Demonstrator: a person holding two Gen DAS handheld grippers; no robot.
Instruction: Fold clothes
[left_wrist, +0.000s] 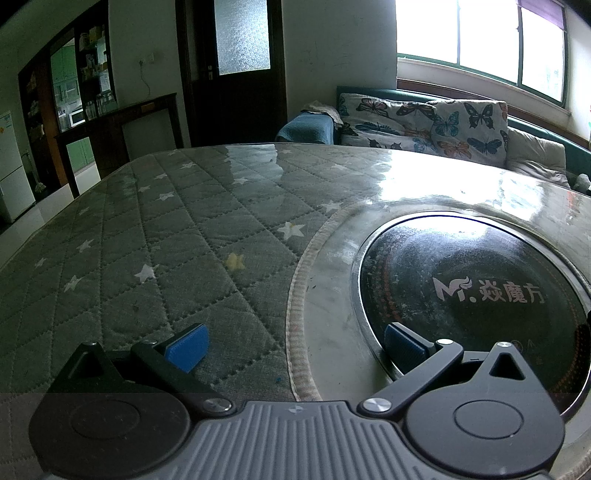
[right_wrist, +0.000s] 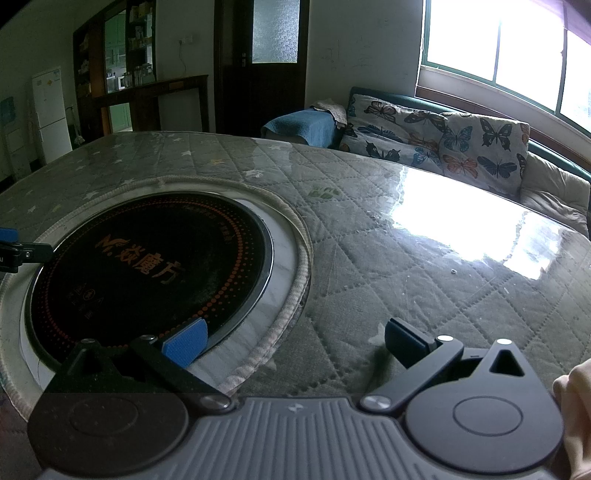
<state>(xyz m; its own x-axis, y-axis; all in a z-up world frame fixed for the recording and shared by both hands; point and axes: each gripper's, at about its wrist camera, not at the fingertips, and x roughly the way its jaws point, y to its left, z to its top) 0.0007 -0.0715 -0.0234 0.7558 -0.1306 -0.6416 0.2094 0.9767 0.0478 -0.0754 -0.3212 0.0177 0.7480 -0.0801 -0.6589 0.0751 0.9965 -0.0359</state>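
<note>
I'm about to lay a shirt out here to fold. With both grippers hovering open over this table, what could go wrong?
The round cooktop sits sunk in the table's middle; if it is warm, cloth spread over it could scorch, and its rim may snag. The quilted cover shows stains, so a clean garment might pick up dirt. The left gripper and right gripper, jaws apart, hold nothing, and no clothes are in view.

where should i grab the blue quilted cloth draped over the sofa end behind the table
Probably by its hanging front edge, coming from the table side. The blue quilted cloth lies draped, so that edge looks free, while a pale towel sits on the end nearest the butterfly cushion. It is far off, so finer detail is unclear.
</note>
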